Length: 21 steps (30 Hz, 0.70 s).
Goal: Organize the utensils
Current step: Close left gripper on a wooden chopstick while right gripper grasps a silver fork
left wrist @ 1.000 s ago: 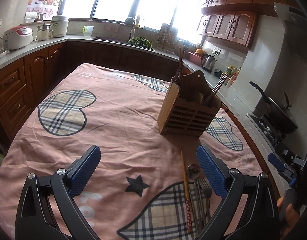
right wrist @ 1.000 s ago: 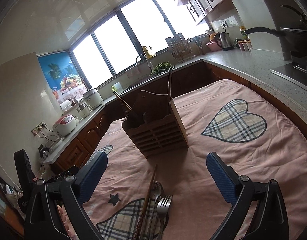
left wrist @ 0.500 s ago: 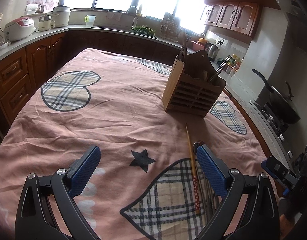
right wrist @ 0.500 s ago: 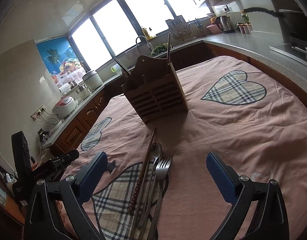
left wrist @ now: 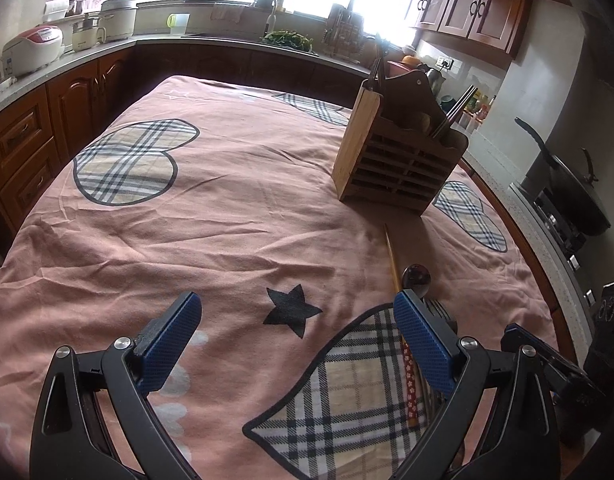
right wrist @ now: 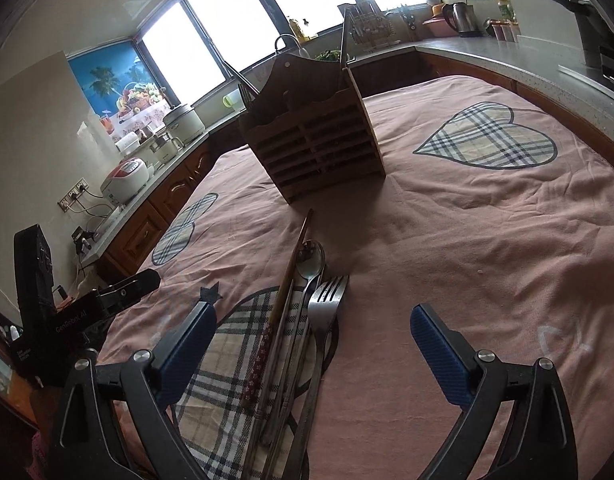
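Home kitchen. Wood cabinets [left wrist: 467, 12], sink faucet [left wrist: 267, 0] under windows, rice cooker [left wrist: 31, 46] on counter [left wrist: 107, 50]. Wok [left wrist: 567, 184] on stove.

Cloth [right wrist: 487, 240]: pink fabric, matt, creased, plaid patches. Caddy [right wrist: 319, 148]: slatted wood, matt. Fork [right wrist: 327, 304] and spoon [right wrist: 311, 260]: shiny metal. Chopstick [right wrist: 287, 284]: wood, patterned red end. Gripper pads [left wrist: 421, 340]: blue textured rubber; arms matt black plastic.
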Available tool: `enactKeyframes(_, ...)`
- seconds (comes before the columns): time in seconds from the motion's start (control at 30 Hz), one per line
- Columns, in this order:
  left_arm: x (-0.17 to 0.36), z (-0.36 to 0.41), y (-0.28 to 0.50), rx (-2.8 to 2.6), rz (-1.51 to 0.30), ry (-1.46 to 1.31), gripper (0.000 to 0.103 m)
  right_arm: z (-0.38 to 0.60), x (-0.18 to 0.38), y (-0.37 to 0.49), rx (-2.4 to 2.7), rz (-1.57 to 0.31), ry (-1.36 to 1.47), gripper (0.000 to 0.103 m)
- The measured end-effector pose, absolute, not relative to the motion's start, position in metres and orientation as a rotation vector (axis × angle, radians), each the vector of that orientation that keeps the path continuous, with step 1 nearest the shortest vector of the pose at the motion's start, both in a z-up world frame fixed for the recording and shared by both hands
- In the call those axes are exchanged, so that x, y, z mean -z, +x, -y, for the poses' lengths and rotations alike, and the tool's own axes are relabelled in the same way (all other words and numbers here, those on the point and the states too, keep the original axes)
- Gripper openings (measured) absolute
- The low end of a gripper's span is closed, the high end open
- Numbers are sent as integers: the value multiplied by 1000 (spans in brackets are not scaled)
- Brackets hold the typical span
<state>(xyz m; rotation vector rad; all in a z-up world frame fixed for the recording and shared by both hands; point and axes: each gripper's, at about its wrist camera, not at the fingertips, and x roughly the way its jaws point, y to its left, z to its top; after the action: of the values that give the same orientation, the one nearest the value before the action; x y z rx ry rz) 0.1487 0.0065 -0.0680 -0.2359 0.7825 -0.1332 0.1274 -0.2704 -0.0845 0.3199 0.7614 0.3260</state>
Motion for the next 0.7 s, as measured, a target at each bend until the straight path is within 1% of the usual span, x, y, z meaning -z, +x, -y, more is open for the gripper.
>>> enactKeyframes(0.03, 69, -7, 150, 132, -786, -237, 99, 268, 86, 129, -326, -772, 310, 92)
enactKeyframes(0.1, 70, -8, 153, 131, -793, -239, 99, 264, 90, 135, -333, -794, 294, 82)
enactKeyframes(0.13, 71, -8, 156, 131, -796, -238, 99, 262, 92, 137, -335, -807, 285, 79)
enactKeyframes(0.2, 73, -7, 159, 131, -805, -235, 99, 258, 97, 143, -335, -830, 266, 68)
enactKeyframes(0.23, 73, -6, 161, 132, -809, -232, 99, 256, 99, 146, -334, -842, 258, 65)
enactKeyframes(0.3, 74, -5, 166, 135, -815, -227, 99, 252, 104, 152, -337, -868, 245, 53)
enactKeyframes(0.37, 74, -2, 171, 140, -821, -219, 99, 250, 109, 158, -337, -890, 234, 45)
enactKeyframes(0.4, 73, 0, 174, 142, -821, -217, 99, 248, 111, 161, -334, -901, 231, 38)
enactKeyframes(0.43, 73, 2, 177, 146, -821, -216, 99, 248, 114, 163, -335, -909, 233, 34)
enactKeyframes(0.47, 72, 4, 180, 152, -821, -213, 99, 248, 117, 165, -333, -917, 236, 27)
enactKeyframes(0.5, 72, 7, 184, 158, -823, -207, 99, 249, 119, 167, -335, -924, 241, 24)
enactKeyframes(0.57, 72, 15, 194, 170, -834, -186, 99, 251, 121, 168, -352, -924, 260, 22)
enactKeyframes(0.6, 72, 20, 200, 179, -839, -178, 99, 252, 120, 167, -354, -918, 261, 10)
enactKeyframes(0.7, 74, 38, 217, 217, -856, -150, 99, 257, 115, 166, -352, -906, 271, 7)
